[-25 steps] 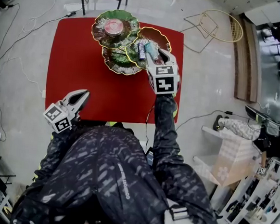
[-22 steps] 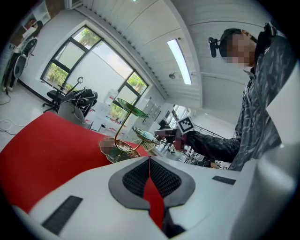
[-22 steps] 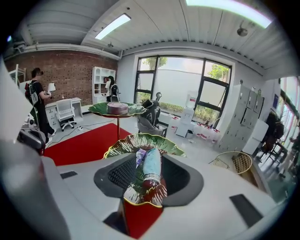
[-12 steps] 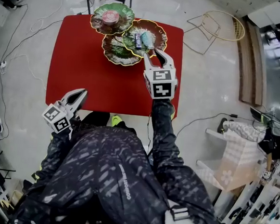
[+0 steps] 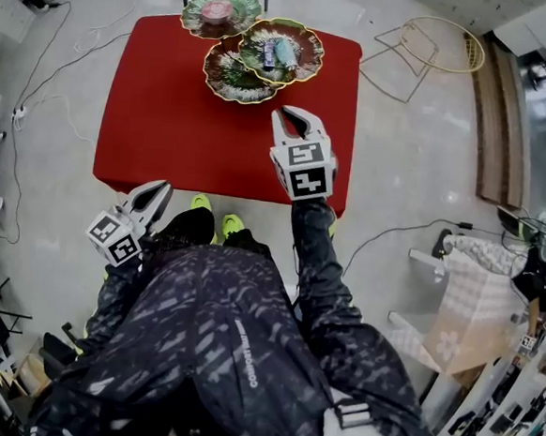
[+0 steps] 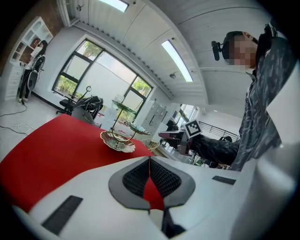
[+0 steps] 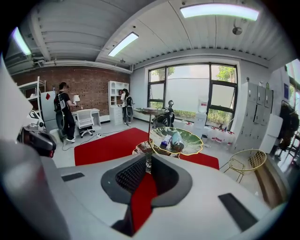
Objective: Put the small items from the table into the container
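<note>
1. My right gripper (image 5: 297, 122) hangs over the near half of the red surface (image 5: 169, 110), a little short of the tiered dish stand (image 5: 235, 78); its fingers are closing to a narrow slot with nothing between them, and only red shows through the gap
2. My left gripper (image 5: 155, 192) sits off the near left corner of the surface, fingers pressed flat together and empty
3. The small items lie in the stand's leaf-shaped dishes; a teal tube (image 5: 286, 53) and a dark packet (image 5: 269, 54) rest side by side in the right-hand dish (image 5: 315, 48), and a pink round thing (image 5: 217, 10) sits in the far dish (image 5: 193, 20)
4. I see no loose item on the bare red, so I judge the task is at or near its end; the step in hand is getting my right fingers clear of the stand
5. To do that well I would keep the fingers above the gold rims and draw away level, never brushing the thin stem, since the stand looks light and easy to tip
6. The strip of surface behind the dishes is hidden from me; I would look there before calling the job finished
</note>
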The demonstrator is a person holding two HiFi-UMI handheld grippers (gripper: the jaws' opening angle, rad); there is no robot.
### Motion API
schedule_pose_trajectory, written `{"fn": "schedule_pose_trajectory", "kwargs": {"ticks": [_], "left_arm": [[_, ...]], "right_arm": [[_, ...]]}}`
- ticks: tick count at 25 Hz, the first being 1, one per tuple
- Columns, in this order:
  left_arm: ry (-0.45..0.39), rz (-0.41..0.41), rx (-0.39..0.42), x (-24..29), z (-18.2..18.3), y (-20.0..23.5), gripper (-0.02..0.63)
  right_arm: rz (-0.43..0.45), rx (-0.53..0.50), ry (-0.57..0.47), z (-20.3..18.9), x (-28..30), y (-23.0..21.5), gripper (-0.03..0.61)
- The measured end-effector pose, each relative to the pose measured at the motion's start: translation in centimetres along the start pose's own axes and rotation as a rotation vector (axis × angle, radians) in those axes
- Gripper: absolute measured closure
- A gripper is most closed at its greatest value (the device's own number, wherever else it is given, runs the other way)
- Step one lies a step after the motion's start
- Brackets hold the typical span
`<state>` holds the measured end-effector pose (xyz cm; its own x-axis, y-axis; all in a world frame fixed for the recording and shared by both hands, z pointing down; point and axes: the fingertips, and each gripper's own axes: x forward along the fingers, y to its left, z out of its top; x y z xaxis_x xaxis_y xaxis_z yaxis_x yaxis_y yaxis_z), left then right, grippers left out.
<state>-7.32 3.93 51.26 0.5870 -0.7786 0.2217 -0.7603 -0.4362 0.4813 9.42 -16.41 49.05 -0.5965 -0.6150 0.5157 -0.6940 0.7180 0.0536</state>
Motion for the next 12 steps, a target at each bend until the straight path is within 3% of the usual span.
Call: {"fn": "schedule_pose_trajectory", "kwargs": {"ticks": [12], "left_arm": [[-0.009, 0.015, -0.017, -3.1, -1.9, -2.3, 0.603]], "right_arm": [[0.099, -0.012, 0.063, -3.7, -1.8, 5.6, 0.535]]}}
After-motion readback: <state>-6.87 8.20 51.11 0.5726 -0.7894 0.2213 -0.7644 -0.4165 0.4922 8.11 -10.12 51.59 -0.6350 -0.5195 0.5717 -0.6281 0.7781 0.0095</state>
